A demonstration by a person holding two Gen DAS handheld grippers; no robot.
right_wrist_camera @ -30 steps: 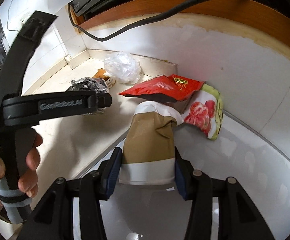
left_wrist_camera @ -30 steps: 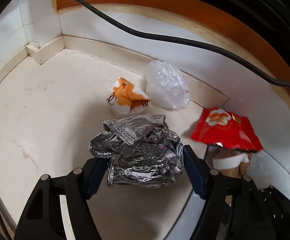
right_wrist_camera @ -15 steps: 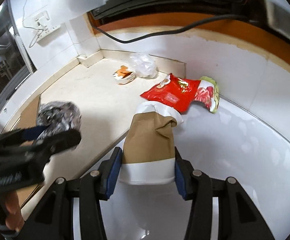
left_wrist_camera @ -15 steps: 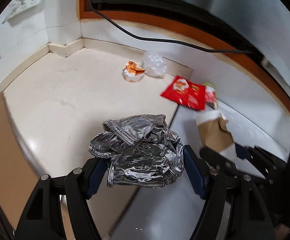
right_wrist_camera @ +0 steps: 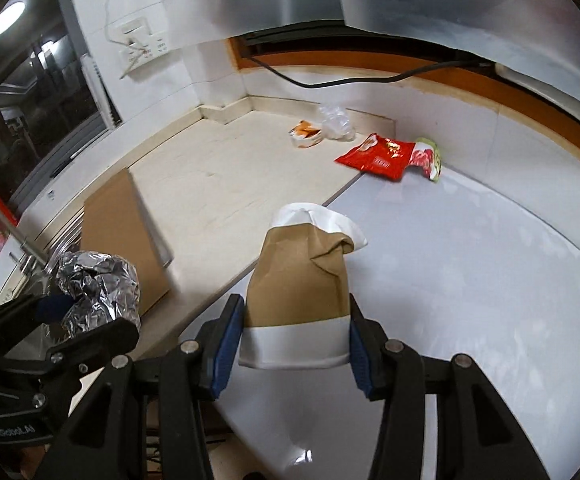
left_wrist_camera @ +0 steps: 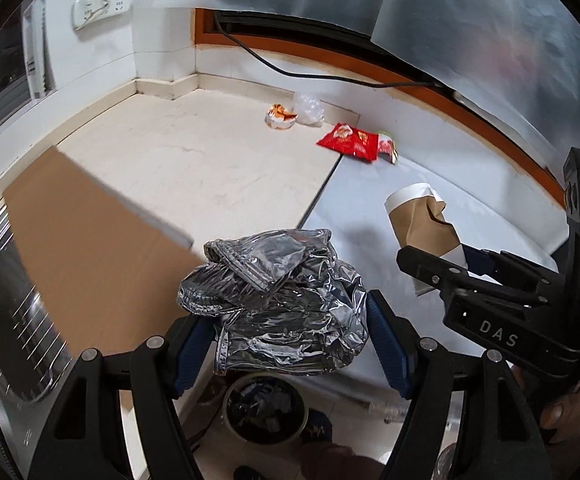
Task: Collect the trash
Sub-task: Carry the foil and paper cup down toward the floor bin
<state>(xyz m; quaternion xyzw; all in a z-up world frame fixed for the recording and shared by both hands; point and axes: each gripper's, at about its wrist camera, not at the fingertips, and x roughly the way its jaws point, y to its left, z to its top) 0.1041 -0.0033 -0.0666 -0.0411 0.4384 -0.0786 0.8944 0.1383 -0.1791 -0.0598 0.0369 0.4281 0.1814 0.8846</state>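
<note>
My left gripper [left_wrist_camera: 290, 336] is shut on a crumpled silver foil bag [left_wrist_camera: 278, 300], held above the counter's front edge. Below it on the floor stands a round bin [left_wrist_camera: 264, 410] with dark scraps inside. My right gripper [right_wrist_camera: 290, 344] is shut on a crushed brown and white paper cup [right_wrist_camera: 299, 284]; the same cup [left_wrist_camera: 421, 220] shows at the right in the left wrist view. Far back on the counter lie a red snack bag [left_wrist_camera: 349, 142], an orange and white wrapper [left_wrist_camera: 280, 116] and a clear plastic bag [left_wrist_camera: 309, 109]. A green-edged packet [right_wrist_camera: 425, 158] sits beside the red one.
A brown cardboard box [right_wrist_camera: 124, 236] stands at the counter's left front. A black cable [left_wrist_camera: 301, 74] runs along the back wall. A wall socket [left_wrist_camera: 98, 6] is at the upper left. A person's hand [left_wrist_camera: 561, 412] holds the right gripper's handle.
Both grippers have pulled back from the far wall and risen, each keeping its item. The remaining trash now looks small and distant, and the floor bin has come into view under the left gripper.
</note>
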